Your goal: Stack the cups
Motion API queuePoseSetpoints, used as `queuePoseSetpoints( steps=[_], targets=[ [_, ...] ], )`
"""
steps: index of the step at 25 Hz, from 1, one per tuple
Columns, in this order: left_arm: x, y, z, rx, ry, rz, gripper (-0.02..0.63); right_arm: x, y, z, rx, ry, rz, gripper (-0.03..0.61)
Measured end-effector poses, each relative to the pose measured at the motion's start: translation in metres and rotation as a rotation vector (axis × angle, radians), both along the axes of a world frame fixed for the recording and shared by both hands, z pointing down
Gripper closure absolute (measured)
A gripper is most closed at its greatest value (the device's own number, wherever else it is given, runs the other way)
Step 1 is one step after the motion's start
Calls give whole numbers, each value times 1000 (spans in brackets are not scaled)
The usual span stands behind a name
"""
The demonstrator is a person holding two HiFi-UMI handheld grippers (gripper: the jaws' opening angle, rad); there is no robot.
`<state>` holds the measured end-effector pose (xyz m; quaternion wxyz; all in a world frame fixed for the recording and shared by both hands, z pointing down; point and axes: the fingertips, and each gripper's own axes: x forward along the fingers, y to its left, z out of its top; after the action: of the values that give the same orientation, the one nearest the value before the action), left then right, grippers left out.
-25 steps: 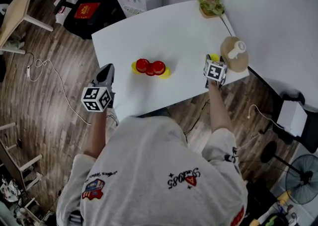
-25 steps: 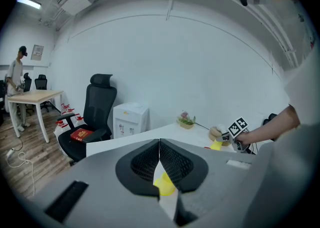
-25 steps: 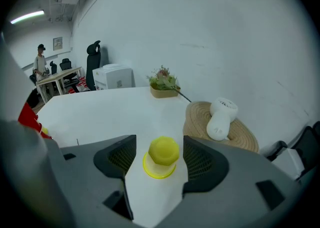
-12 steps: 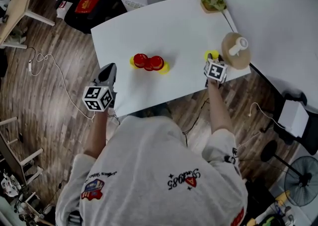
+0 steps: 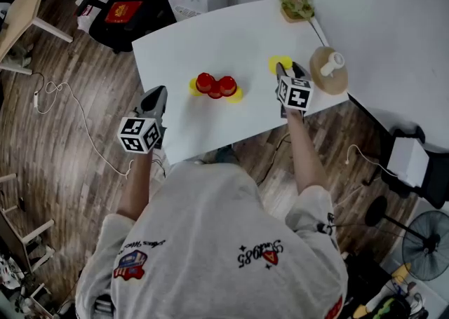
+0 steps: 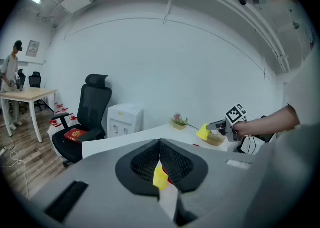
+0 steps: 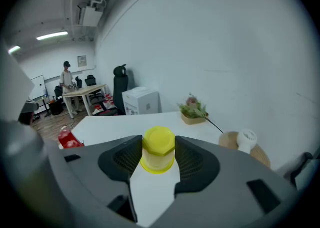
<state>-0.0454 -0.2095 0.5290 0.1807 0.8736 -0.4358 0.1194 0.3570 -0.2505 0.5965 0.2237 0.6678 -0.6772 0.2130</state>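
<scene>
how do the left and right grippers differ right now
The right gripper is clamped on an upside-down yellow cup, its jaws having just been closing onto it; the left gripper has its jaws together with nothing between them. The right gripper is over the right part of the white table; the left gripper is at the table's left edge. Each carries a marker cube.
</scene>
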Motion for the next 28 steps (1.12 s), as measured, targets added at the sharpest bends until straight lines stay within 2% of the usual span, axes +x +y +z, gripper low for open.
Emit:
queuePoseSetpoints(
  steps=[8,14,19,28],
  targets=[
    [-28,4,-3,7,43,0,607,-140,-10,-79,76,17,-313,373],
    [-42,4,-4,7,57,-5,607,-217,4,-84,44,43,-514,371],
    [-53,9,0,-1,61,-22,607,-245,21,-62,-37,75,-604,371],
    [-66,17,1,-8,63,-37,607,-260,36,-42,-107,107,-641,370]
  ],
)
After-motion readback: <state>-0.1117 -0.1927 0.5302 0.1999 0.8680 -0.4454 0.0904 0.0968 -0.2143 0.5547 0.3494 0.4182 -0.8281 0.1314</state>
